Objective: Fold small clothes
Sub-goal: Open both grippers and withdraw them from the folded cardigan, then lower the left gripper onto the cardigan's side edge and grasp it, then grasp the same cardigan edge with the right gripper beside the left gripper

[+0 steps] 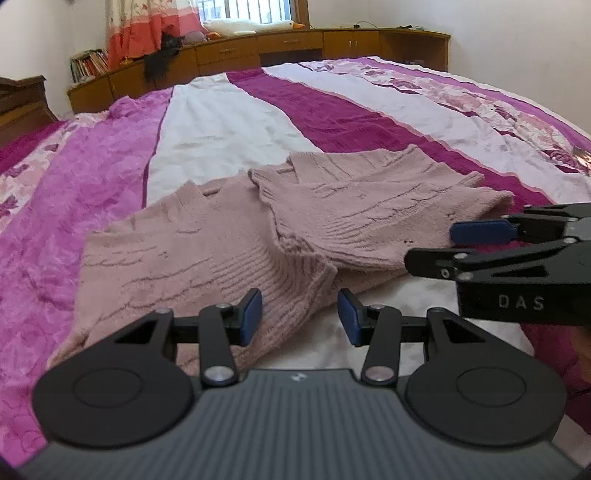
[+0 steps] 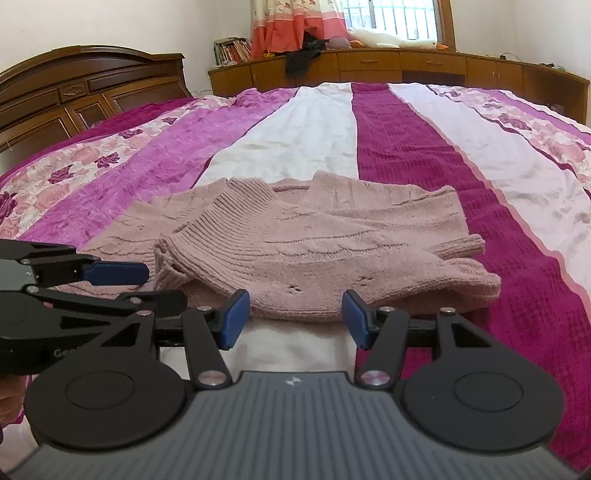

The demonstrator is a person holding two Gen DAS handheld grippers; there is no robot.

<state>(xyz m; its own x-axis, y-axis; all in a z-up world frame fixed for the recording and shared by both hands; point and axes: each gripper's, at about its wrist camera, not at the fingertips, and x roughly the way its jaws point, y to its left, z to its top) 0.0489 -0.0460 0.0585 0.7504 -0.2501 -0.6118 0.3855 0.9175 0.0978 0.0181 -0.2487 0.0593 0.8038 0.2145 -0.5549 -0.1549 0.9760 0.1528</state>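
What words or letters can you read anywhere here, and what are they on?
"DAS": on the side of the right gripper.
"Gen", then cut off: on the side of the left gripper.
Books on the shelf: spines too small to read.

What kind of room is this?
A bedroom, most likely: a big bed with a striped purple bedspread, a carved wooden headboard, and a window with flowery curtains.

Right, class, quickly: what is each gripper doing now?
Left gripper: open, holding nothing, over the pink sweater.
Right gripper: open, holding nothing.
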